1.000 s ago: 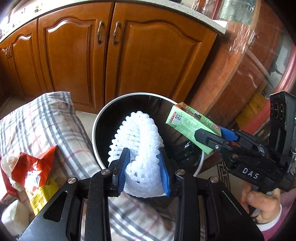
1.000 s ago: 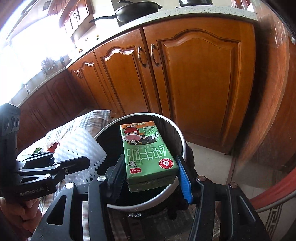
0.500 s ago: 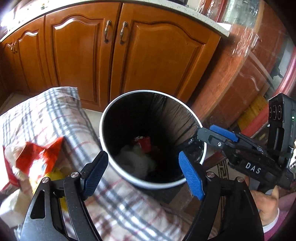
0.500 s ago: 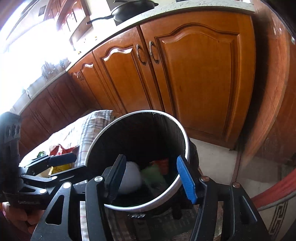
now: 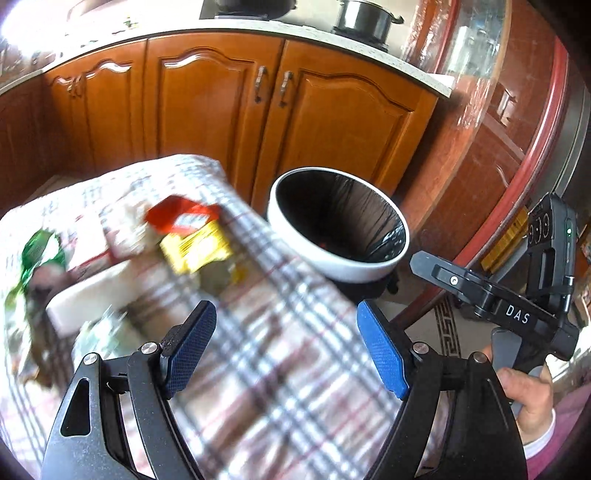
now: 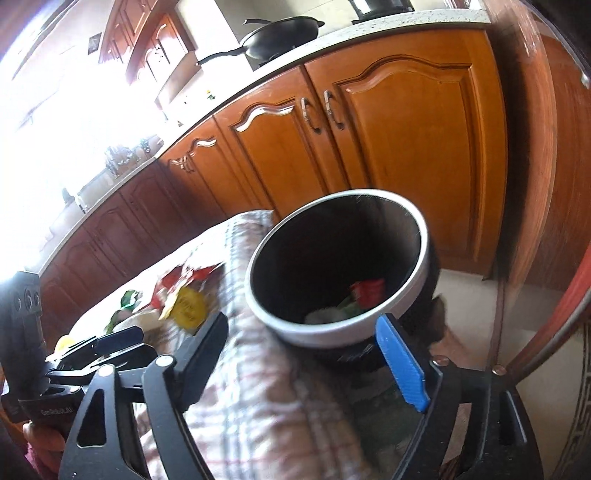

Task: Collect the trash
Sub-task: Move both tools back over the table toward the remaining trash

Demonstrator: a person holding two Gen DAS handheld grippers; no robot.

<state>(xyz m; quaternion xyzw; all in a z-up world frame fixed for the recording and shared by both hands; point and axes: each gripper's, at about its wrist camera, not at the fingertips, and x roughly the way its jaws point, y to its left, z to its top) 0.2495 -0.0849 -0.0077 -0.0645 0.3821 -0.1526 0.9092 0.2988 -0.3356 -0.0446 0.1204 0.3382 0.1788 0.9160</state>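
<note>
A round white-rimmed trash bin with a black liner stands on the floor beside the table; it also shows in the right wrist view, with red, green and white trash at its bottom. My left gripper is open and empty above the checked tablecloth. My right gripper is open and empty, close to the bin's near rim; it also shows in the left wrist view. Blurred trash lies on the table: a red and yellow wrapper, a green wrapper and a white block.
Wooden kitchen cabinets stand behind the bin. A pot and a pan sit on the counter. A curved red-brown panel rises to the right. The table edge runs next to the bin.
Both grippers let go: the white foam net and the green carton dropped into the bin. Both grippers then pulled back from the bin, the left swinging over the table.
</note>
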